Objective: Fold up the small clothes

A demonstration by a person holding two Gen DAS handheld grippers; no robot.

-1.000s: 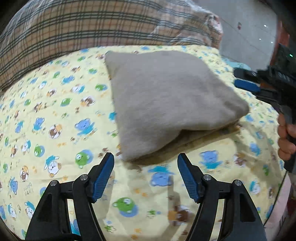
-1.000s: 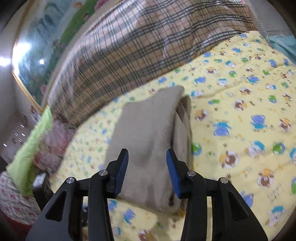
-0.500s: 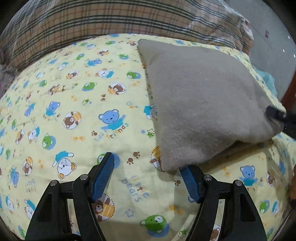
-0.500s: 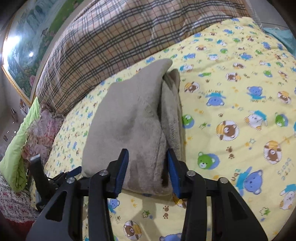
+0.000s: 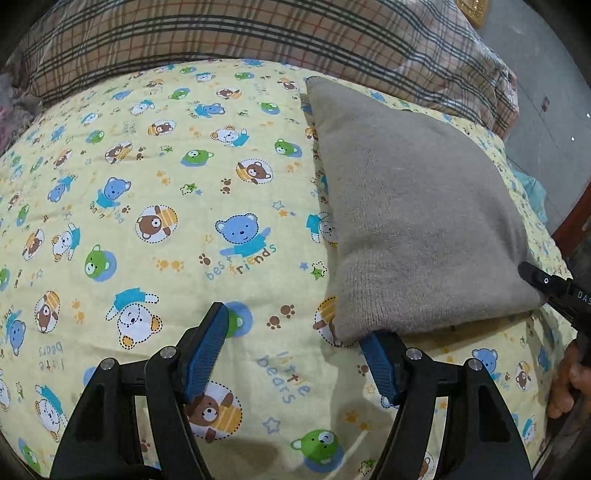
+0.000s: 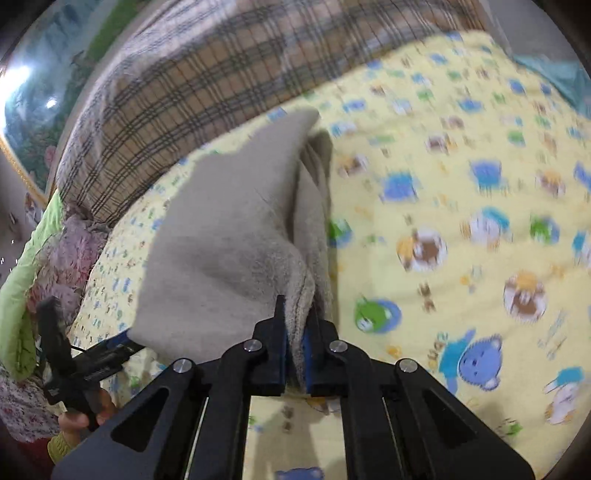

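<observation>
The left gripper (image 5: 295,345), black with blue ribbed pads, hovers low over the yellow quilted bedspread printed with cartoon bears (image 5: 155,206), its jaws spread wide with nothing between them. Its right-hand pad (image 5: 380,365) lies just at the near corner of the folded grey-beige knitted garment (image 5: 417,210), the tip tucked under the cloth's edge; the other pad (image 5: 207,343) stands well clear over bare bedspread.

The right gripper (image 6: 295,339) comes in low from the bedspread's near edge, and its jaws are nearly closed, pinching the near corner of the folded garment (image 6: 229,251) between the blue pads. Several cloth layers bunch together at the pinch. In the left wrist view this gripper's black tip (image 5: 550,288) meets the garment's right corner, and the person's fingers (image 5: 565,384) show below it by the bedspread's edge.

The garment lies on the bedspread as a thick, roughly square bundle, smooth on top, with stacked edges showing along its right side in the right wrist view. Its far corner points toward the tan plaid blanket (image 5: 258,33) that lies along the bedspread's far edge. A light green cushion (image 6: 22,288) and a pink fluffy fabric (image 6: 70,254) sit beyond the bedspread's left side in the right wrist view.
</observation>
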